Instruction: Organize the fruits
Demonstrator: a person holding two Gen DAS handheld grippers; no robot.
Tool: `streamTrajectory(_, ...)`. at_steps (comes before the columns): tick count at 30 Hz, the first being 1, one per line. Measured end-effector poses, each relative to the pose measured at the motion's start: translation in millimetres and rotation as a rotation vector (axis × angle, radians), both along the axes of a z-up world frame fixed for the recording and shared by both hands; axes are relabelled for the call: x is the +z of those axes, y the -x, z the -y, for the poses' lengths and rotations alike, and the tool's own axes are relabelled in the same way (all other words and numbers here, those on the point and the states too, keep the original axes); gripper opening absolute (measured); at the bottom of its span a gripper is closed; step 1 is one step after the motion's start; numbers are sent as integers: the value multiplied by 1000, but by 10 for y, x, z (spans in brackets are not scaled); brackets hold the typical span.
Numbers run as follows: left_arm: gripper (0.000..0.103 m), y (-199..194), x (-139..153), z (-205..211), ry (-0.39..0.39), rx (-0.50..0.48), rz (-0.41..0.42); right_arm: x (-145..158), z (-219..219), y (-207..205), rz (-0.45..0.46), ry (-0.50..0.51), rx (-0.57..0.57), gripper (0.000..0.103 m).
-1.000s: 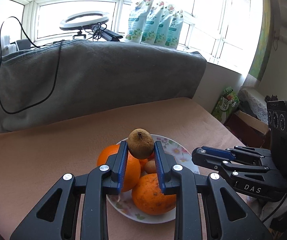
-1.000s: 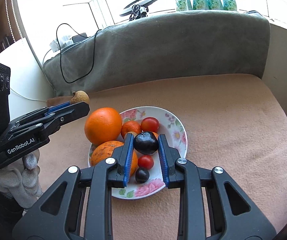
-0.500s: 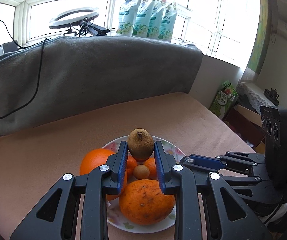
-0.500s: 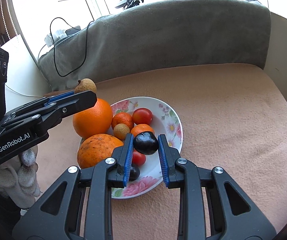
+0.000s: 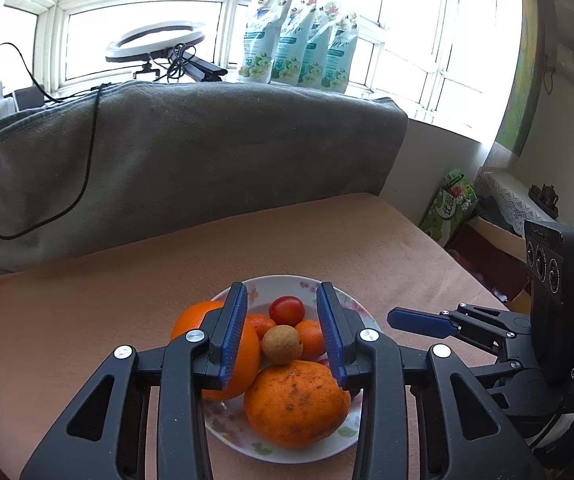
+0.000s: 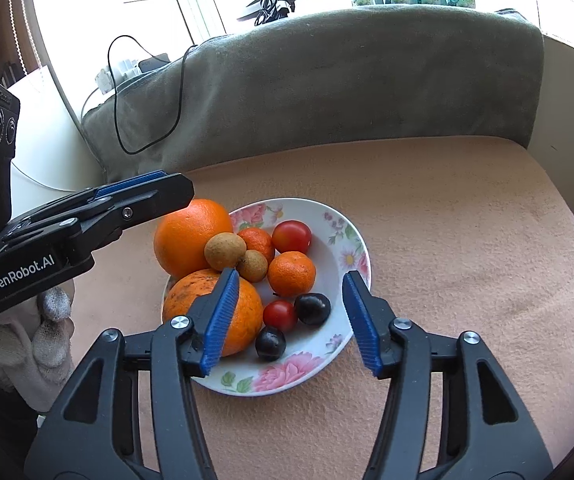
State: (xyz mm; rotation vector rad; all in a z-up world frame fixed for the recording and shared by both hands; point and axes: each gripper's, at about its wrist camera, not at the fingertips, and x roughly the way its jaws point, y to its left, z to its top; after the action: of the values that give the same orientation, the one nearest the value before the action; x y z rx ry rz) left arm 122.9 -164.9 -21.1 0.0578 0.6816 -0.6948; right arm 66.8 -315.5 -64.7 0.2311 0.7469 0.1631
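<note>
A table (image 6: 467, 240) under a peach cloth (image 5: 87, 320) is carrying a flowered plate (image 6: 347, 236), which is sitting directly on the cloth near the middle. A grey blanket (image 6: 367, 80) is hanging down behind, meeting the table's far edge.

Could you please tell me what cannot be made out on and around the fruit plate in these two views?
- Left wrist view: the plate's near-right side, where the dark fruits lie, hidden behind the rough orange and left claw.
- Right wrist view: the plate's left rim, hidden by the smooth orange.
- Both views: pouch print, too small to read.
</note>
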Motion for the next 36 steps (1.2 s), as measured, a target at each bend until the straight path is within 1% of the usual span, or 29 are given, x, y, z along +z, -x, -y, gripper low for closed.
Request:
streamTrajectory(4,35,18,28,-27,6,4,1,39,6,46,9,-3,-4,57)
streamTrajectory(5,37,27,32,-33,7,6,3,42,9,58,9,-5,-6,60)
streamTrajectory(6,44,40,38,-44,9,8,5,46,13,71,10,-6,-9,65)
streamTrajectory(8,51,60,50,-72,17,14,5,57,23,113,20,-6,-16,71)
streamTrajectory(10,55,73,61,-106,26,25,1,76,32,146,28,-1,-23,73)
streamTrajectory(12,64,104,75,-148,34,37,2,92,44,180,31,1,-29,79)
streamTrajectory(14,66,138,92,-190,36,52,5,114,61,214,39,5,-37,82)
streamTrajectory(17,77,203,119,-249,27,84,10,153,66,269,46,23,-46,83)
streamTrajectory(20,77,278,141,-318,20,122,13,187,65,311,50,36,-51,87)
streamTrajectory(23,77,375,156,-370,0,158,22,216,59,349,54,43,-59,87)
streamTrajectory(29,77,610,154,-433,-36,195,38,261,52,444,62,60,-66,88)
streamTrajectory(33,77,726,141,-462,-52,218,30,293,48,518,73,73,-74,95)
streamTrajectory(36,77,799,121,-489,-60,242,31,309,40,581,81,83,-82,95)
